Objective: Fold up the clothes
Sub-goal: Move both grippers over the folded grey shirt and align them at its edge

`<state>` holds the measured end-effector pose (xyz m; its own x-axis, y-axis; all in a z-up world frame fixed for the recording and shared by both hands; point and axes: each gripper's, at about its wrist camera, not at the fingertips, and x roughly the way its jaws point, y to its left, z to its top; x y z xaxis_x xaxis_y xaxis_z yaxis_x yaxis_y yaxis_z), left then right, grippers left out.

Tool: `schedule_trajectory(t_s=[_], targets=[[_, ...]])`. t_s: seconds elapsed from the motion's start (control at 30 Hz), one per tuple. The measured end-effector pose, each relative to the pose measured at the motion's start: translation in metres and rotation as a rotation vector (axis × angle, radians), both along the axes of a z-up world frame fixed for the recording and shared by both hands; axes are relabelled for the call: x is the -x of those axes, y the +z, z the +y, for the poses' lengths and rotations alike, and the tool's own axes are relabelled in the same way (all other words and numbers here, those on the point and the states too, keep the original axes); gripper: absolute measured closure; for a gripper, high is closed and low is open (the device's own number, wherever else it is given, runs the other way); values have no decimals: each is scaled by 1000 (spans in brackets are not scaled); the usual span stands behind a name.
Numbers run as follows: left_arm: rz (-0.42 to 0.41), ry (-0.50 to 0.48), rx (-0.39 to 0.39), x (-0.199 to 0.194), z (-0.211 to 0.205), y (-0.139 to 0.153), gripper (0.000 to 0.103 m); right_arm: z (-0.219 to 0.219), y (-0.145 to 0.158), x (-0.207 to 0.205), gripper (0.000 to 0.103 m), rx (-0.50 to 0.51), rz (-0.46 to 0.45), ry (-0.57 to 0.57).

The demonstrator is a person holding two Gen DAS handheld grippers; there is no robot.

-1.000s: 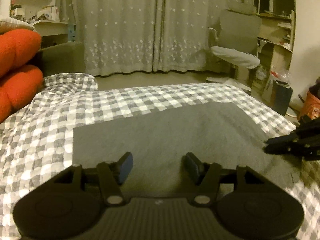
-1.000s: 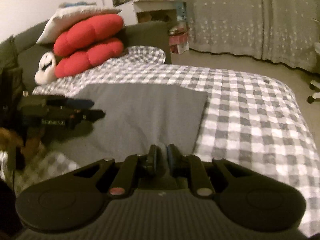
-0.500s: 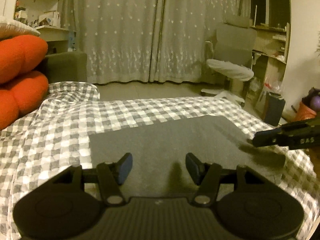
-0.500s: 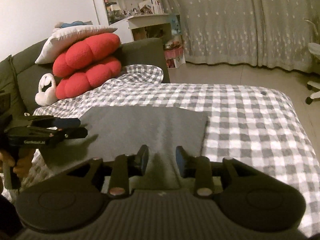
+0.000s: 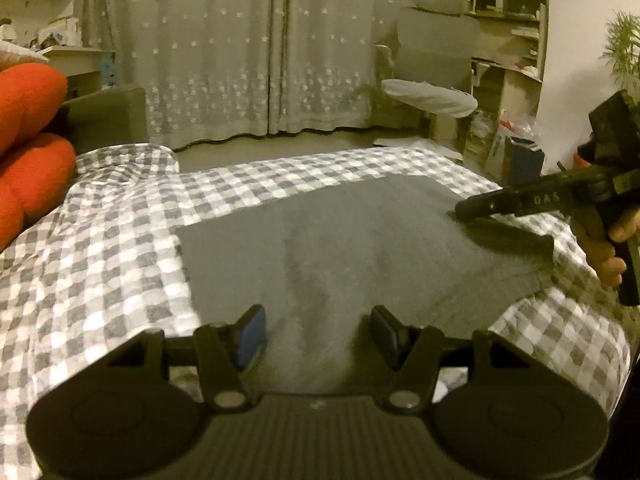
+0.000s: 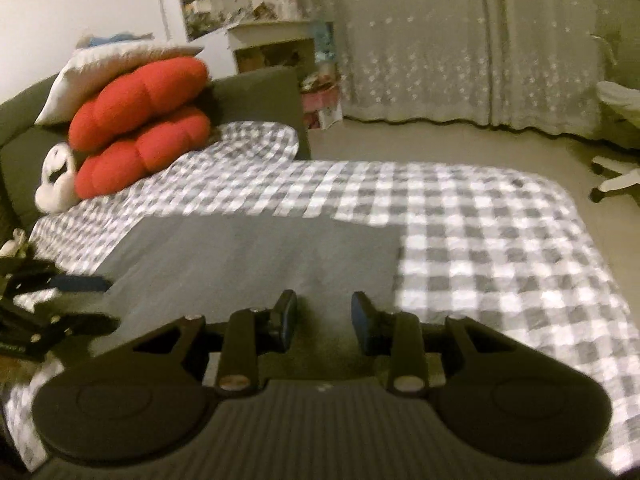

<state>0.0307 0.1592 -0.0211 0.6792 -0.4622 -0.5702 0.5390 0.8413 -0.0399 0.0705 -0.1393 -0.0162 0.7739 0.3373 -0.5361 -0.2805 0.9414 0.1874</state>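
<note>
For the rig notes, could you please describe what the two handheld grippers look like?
Both are matte black plastic. The left gripper and right gripper each have a ribbed body, two round discs, silver pivot pins and blue-faced pads. Side-on, the right one shows pale lettering and a pistol-style handle. No cables or sleeves show.

L wrist cam is looking fwd past my left gripper [image 5: 318,330], low and close over the grey garment [image 5: 360,248], facing the curtains [image 5: 260,52]. R cam is looking along my right gripper [image 6: 323,316] toward the red cushions [image 6: 140,128]. Both are sharing garment and checked cover [image 6: 480,232].
</note>
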Motion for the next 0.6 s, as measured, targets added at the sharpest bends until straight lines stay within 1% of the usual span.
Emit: schedule_trajectory(t_s=[0.13,0.2,0.3,0.47,0.5,0.53,0.6], targets=[[-11,59,54,-1,13,7,43,-10,2,-1,68,-34,0,-46],[-11,66,56,-5,11,6,45,-10,2,-1,68,-35,-1,-47],[-12,76,58,-11,7,4,54,-5,1,-1,69,-25,-1,-31],[-11,92,56,-20,0,1,56,2,-5,-3,73,11,11,-12],[-8,94,39,-22,-1,-1,56,0,-7,-4,75,23,20,-20],[-7,100,40,-21,1,-1,56,-3,-9,-5,78,34,29,-30],[-5,112,43,-21,4,0,57,-10,-13,-6,78,30,39,-60]])
